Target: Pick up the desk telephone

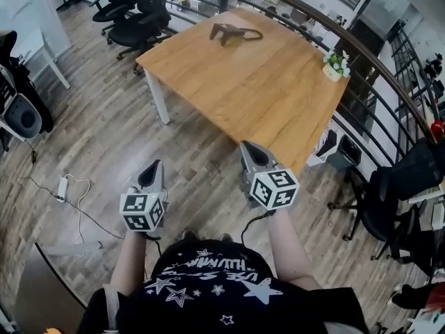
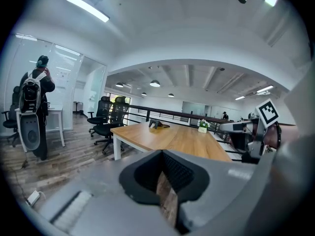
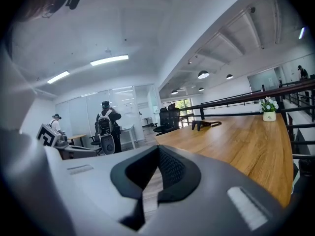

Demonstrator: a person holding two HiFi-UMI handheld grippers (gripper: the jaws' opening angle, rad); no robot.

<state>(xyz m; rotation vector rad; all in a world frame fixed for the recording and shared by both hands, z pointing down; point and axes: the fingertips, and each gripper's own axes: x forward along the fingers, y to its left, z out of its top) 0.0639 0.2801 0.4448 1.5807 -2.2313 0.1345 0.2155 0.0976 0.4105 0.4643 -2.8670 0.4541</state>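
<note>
- Both are hanging empty short of the desk (image 1: 264, 96): left tool (image 1: 157, 164) and right tool (image 1: 246, 147) are each pressed together.
- The phone (image 1: 235, 33) is lying well ahead at the far end, long axis crosswise, and the right tool is sitting nearer.
- It's looking dark and low, its cord looping alongside.

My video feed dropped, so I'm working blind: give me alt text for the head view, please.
The left gripper and right gripper, both shut and empty, are held just short of a wooden table, over plank floor. The dark desk telephone lies near the table's far edge, a small potted plant at its right corner.
</note>
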